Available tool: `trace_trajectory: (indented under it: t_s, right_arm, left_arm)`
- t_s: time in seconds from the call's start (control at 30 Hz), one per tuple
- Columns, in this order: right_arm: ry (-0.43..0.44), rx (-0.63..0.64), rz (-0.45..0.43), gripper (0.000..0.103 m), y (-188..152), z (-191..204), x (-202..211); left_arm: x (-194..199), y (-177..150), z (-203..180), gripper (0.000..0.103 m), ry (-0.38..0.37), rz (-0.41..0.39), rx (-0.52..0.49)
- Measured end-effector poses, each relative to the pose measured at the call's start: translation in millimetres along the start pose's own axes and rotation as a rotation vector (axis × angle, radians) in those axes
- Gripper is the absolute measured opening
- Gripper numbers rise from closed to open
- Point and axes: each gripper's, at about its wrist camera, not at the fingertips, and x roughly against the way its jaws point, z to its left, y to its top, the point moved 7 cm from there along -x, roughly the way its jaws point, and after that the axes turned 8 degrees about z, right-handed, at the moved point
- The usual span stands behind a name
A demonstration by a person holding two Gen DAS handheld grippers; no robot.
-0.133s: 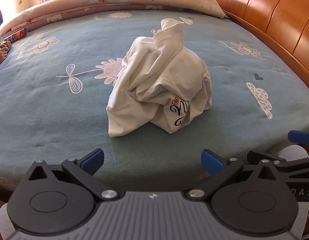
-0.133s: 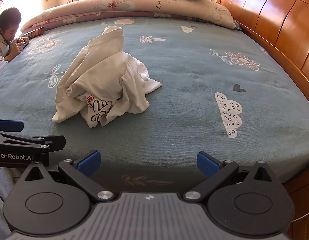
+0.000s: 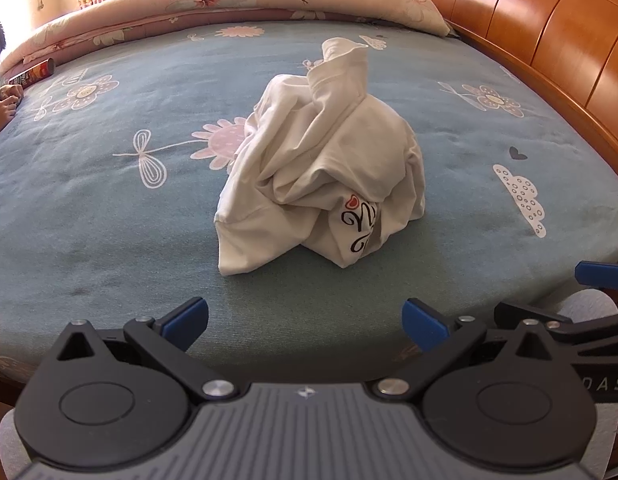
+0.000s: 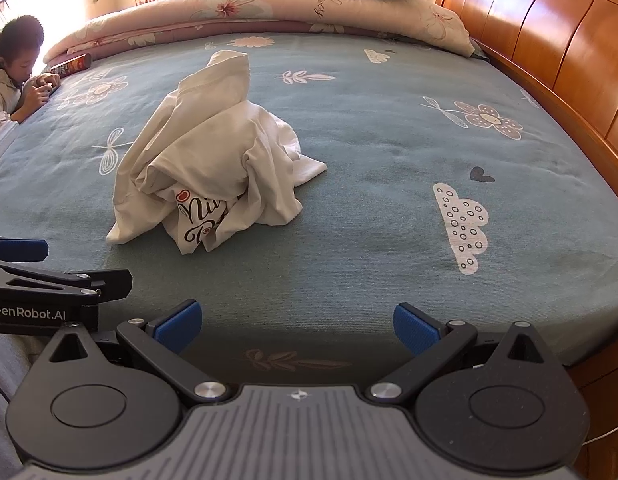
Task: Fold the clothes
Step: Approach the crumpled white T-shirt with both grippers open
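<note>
Both of your grippers are spread wide and hold nothing: the left gripper [image 3: 305, 318] and right gripper [image 4: 297, 322] hover at the near edge of the bed [image 4: 389, 152]. Ahead of them, well apart, the crumpled white shirt [image 3: 321, 168] sits heaped on the blue sheet.

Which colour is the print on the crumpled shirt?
Black script with a red spot, on the white shirt; clearest in the right wrist view.
</note>
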Motion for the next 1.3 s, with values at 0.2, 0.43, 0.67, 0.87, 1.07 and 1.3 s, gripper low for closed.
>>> trace_trajectory:
  t_s: [0.2,0.43,0.67,0.87,1.07,1.3]
  right_arm:
    - [-0.004,-0.003,0.004,0.103,-0.9,3.1,1.6]
    - [0.003,-0.001,0.003,0.103,-0.7,1.1,0.2]
    - [0.006,-0.004,-0.007,0.103,-0.2,1.8,1.1]
    - [0.02,-0.019,-0.028,0.103,1.4,-0.7,4.1]
    - [0.045,-0.036,-0.042,0.103,2.3,-1.3,2.5]
    - [0.071,-0.062,-0.076,0.103,8.4,-8.7,-0.2]
  left_arm:
    - [2.5,0.1,3.6,0.102,-0.01,0.005,0.006]
    - [0.0,0.8,3.0,0.102,-0.009,0.004,0.007]
    - [1.0,0.4,6.3,0.102,-0.036,-0.01,0.023]
    - [4.7,4.4,9.1,0.102,-0.082,-0.051,0.063]
    - [-0.7,4.0,6.5,0.102,-0.072,-0.06,0.031]
    - [-11.6,9.9,10.0,0.102,-0.1,-0.062,0.053]
